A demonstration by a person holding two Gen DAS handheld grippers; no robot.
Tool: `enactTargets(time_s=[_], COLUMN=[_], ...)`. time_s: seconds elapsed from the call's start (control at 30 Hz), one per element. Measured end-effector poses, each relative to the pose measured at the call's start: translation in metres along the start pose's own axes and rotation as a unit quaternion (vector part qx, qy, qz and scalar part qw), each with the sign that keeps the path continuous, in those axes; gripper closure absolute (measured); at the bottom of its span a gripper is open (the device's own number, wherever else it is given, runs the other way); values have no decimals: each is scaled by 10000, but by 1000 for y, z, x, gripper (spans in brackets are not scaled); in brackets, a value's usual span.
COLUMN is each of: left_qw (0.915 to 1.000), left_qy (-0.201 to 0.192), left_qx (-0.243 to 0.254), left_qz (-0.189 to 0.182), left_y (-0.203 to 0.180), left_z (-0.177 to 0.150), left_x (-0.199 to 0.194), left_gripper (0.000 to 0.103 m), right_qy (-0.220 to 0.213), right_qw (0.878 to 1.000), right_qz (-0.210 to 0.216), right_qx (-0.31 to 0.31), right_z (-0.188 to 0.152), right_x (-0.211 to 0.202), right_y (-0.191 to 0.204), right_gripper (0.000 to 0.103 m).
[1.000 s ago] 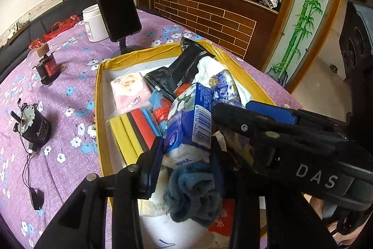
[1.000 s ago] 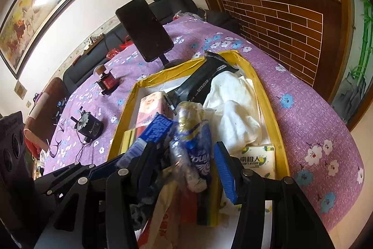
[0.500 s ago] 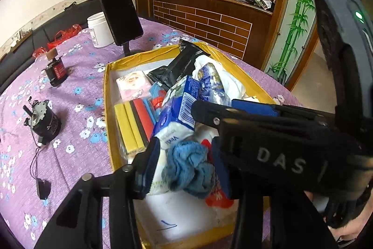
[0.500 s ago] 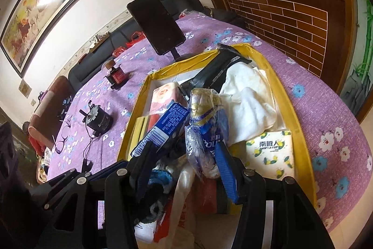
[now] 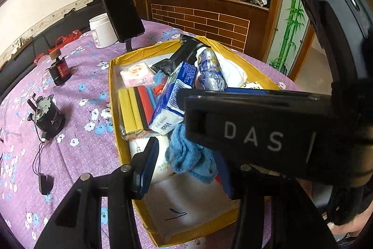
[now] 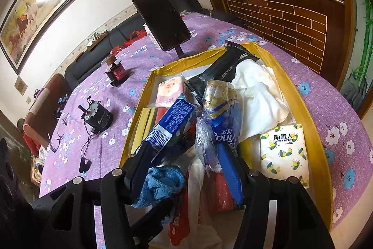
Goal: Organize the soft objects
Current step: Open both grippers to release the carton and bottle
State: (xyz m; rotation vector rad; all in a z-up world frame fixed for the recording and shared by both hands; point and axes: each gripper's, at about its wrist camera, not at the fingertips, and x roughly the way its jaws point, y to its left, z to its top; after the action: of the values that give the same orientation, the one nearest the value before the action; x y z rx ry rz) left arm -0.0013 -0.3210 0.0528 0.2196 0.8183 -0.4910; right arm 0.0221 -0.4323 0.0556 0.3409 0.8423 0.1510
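Blue cloth (image 5: 190,160) lifted higher in left gripper (image 5: 186,169) (right gripper (image 6: 186,155) alongside).

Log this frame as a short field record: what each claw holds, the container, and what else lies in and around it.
left claw: shut on blue cloth
right claw: shut on crumpled blue wrapper
container: yellow tray on purple floral tablecloth
also in tray: white cloth, black pouch, blue tissue pack, sponges
outside tray: phone on stand, white jar
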Motion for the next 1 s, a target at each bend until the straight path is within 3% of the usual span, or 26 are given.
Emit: enactTargets(time_s=[0.57, 0.87, 0.97, 1.0], left_qw=[9997, 9992, 9985, 9980], left_qy=[-212, -346, -455, -505], left_qx=[88, 184, 235, 253], left_qz=[50, 116, 178, 270], left_y=[3, 0, -1, -1], left_z=[-22, -39, -47, -51], left_x=[-9, -21, -28, -31], left_gripper=[50, 39, 32, 24], right_qy=[-9, -219, -441, -567], right_qw=[9998, 9993, 9980, 9971], right_qz=[-170, -272, -397, -460], right_qx=[-53, -116, -195, -232], right_z=[-23, -46, -53, -56], right_x=[-5, -25, -36, -41], right_y=[9, 20, 23, 25], right_gripper=[39, 37, 25, 21])
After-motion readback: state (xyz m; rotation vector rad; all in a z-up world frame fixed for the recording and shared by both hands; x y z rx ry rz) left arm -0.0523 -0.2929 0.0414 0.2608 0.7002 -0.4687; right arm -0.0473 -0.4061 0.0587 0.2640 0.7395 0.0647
